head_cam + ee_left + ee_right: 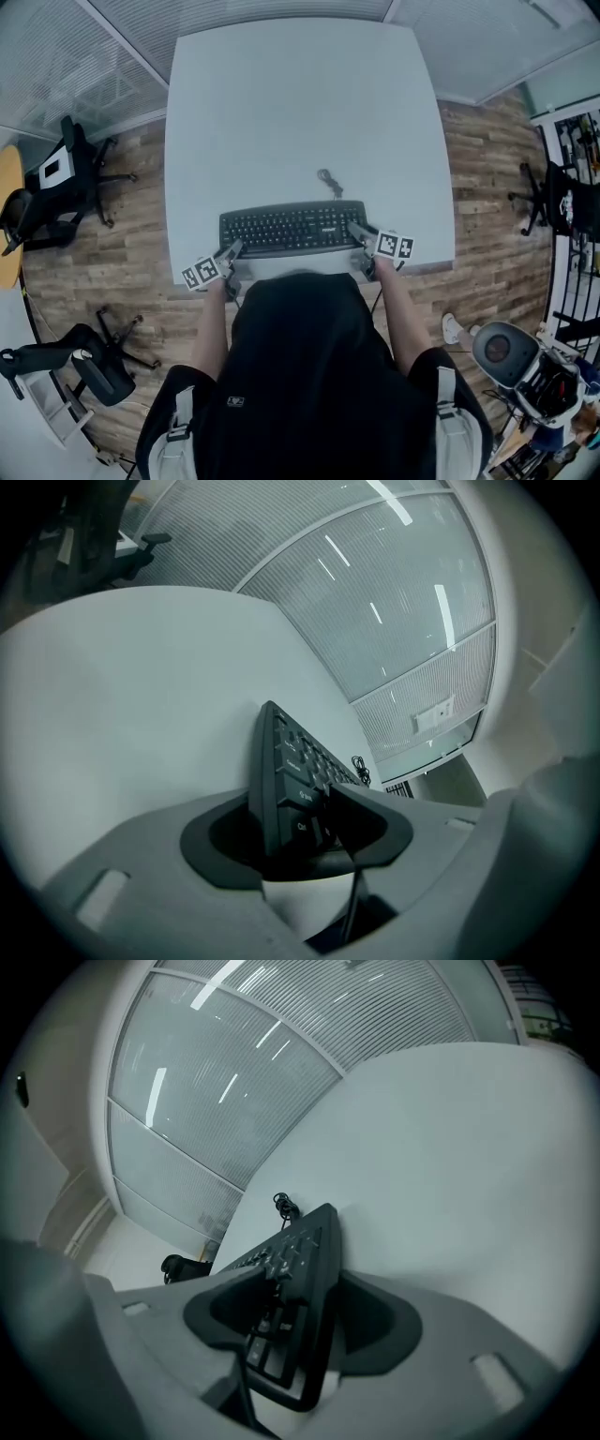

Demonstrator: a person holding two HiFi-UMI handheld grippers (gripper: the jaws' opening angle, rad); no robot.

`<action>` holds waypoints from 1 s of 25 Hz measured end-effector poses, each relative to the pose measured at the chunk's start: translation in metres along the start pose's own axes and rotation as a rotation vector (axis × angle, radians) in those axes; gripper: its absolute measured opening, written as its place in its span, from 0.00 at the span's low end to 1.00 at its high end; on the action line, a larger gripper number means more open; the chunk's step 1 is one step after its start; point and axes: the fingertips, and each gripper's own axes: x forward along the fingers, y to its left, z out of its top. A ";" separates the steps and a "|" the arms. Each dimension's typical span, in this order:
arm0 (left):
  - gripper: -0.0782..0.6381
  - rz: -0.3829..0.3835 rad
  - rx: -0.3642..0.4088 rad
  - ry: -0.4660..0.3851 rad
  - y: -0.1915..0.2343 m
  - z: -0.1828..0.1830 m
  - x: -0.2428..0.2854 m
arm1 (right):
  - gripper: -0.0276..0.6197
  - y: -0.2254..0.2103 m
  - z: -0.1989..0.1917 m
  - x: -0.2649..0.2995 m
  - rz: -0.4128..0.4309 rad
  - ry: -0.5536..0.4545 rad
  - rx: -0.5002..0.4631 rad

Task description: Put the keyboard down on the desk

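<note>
A black keyboard (292, 228) lies flat on the white desk (300, 103), close to its front edge, with its coiled cable (328, 180) just behind it. My left gripper (230, 251) is at the keyboard's left end and my right gripper (361, 234) at its right end. In the left gripper view the keyboard (281, 761) passes between the jaws of the left gripper (295, 827), and a dark gap shows beside it. In the right gripper view the keyboard (300, 1260) likewise sits loosely inside the right gripper (300, 1321). Both grippers are open around the ends.
Black office chairs (56, 178) stand on the wooden floor left of the desk, and another chair (548, 202) stands to the right. Ribbed glass partitions (394, 602) rise behind the desk. The desk's front edge runs just below the keyboard.
</note>
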 end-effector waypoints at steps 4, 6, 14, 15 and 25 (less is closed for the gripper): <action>0.44 0.060 0.058 -0.008 0.004 0.003 -0.004 | 0.43 -0.003 -0.003 0.000 -0.084 0.009 -0.104; 0.45 0.079 0.083 -0.010 0.004 0.003 -0.004 | 0.43 -0.004 -0.002 0.000 -0.101 0.018 -0.126; 0.48 0.185 0.187 -0.026 0.010 0.008 -0.004 | 0.44 -0.007 -0.004 0.001 -0.200 0.020 -0.203; 0.48 0.202 0.204 -0.027 0.010 0.008 -0.004 | 0.44 -0.007 -0.004 0.001 -0.209 0.020 -0.211; 0.51 0.304 0.291 -0.006 0.013 0.008 -0.004 | 0.44 -0.008 -0.005 -0.003 -0.294 0.049 -0.270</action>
